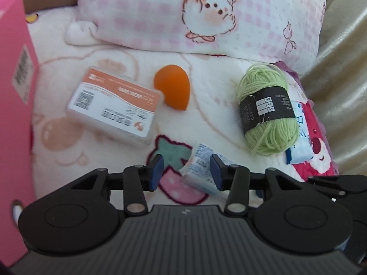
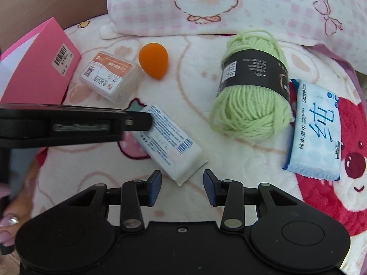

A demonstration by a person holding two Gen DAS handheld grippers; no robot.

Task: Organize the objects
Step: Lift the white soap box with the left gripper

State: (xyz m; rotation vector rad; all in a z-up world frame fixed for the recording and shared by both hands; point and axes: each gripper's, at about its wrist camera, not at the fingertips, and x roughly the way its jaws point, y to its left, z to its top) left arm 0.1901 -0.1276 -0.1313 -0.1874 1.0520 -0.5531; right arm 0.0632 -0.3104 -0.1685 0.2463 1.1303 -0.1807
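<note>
White tube [image 2: 168, 141] with small print and a barcode lies flat on the fleece blanket [image 2: 201, 87], slanting from upper left down to lower right, its crimped end nearest the right gripper [image 2: 182, 186]. Right gripper: jaws spread wide, blue pads either side of the tube's crimped end but not touching it; nothing held. Left gripper [image 1: 187, 171]: jaws also parted, hovering low over the tube's upper end; from the right wrist view it enters as a dark bar from the left, tip at the tube's upper end [image 2: 137, 120]; contact cannot be told. Left wrist view shows the tube [image 1: 201, 171] lying between and beyond its blue pads, partly over a strawberry print on the blanket. Up-left of the tube: clear plastic box with orange-and-white label [image 2: 110, 78], and just beside its far corner an orange teardrop sponge [image 2: 153, 57]. Further left, a pink carton with a barcode sticker [image 2: 39, 73], standing, open side toward the left. Right of the tube, apart from it: green yarn ball with black paper band [image 2: 252, 84], loose strand at the top. Touching the yarn's right side, a blue-and-white wet-wipe pack [image 2: 315, 130] lying on a red bear print. Behind everything, a pink checked pillow with a cartoon chick [image 2: 229, 4]. Brown cardboard [image 2: 45, 2] at far upper left.
</note>
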